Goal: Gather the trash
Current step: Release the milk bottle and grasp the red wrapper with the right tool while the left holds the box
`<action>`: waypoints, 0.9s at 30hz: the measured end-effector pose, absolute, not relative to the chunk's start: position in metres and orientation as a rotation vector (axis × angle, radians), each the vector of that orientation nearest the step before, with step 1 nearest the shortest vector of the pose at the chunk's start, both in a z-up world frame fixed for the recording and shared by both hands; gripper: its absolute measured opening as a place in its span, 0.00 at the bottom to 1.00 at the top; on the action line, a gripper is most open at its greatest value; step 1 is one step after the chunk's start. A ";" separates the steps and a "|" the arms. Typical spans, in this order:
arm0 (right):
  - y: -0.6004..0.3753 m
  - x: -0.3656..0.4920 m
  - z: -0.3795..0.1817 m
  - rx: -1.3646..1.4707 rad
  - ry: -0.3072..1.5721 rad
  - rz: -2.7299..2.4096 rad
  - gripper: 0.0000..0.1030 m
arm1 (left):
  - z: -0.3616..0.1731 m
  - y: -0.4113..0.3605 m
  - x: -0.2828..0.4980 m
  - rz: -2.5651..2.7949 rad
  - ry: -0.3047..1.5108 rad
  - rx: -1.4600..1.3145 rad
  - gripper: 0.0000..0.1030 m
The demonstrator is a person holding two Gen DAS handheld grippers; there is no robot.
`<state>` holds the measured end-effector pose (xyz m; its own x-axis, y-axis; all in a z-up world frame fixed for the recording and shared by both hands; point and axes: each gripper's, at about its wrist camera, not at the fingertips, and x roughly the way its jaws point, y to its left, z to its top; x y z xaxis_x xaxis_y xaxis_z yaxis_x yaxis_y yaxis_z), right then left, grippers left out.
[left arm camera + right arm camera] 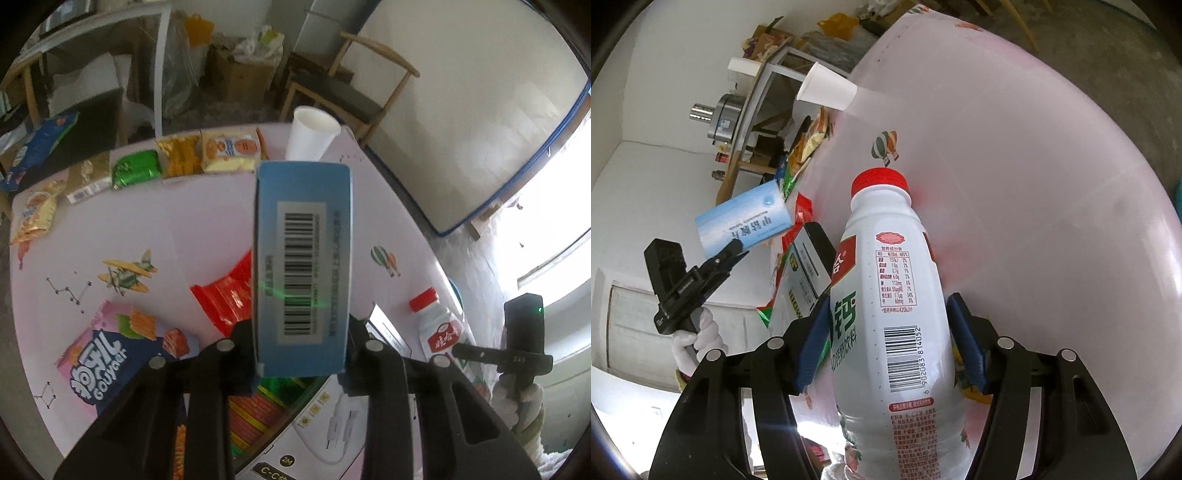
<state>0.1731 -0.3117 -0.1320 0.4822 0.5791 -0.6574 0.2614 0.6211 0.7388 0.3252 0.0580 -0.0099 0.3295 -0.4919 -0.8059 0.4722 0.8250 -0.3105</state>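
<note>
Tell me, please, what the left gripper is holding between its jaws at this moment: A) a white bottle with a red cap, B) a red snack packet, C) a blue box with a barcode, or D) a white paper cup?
C: the left gripper has its jaws closed on the blue box, barcode facing the camera and lifted off the table; the right wrist view shows it too.
</note>
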 end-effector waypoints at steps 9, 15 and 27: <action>-0.305 0.178 -0.093 0.642 1.076 0.137 0.82 | 0.033 0.095 0.293 -0.564 0.869 -0.041 0.28; -0.293 0.204 -0.044 0.468 1.015 0.146 0.82 | 0.049 0.137 0.266 -0.508 0.776 -0.100 0.28; -0.145 0.376 -0.070 0.327 1.231 0.418 0.67 | 0.028 0.200 0.236 -0.393 0.751 -0.234 0.28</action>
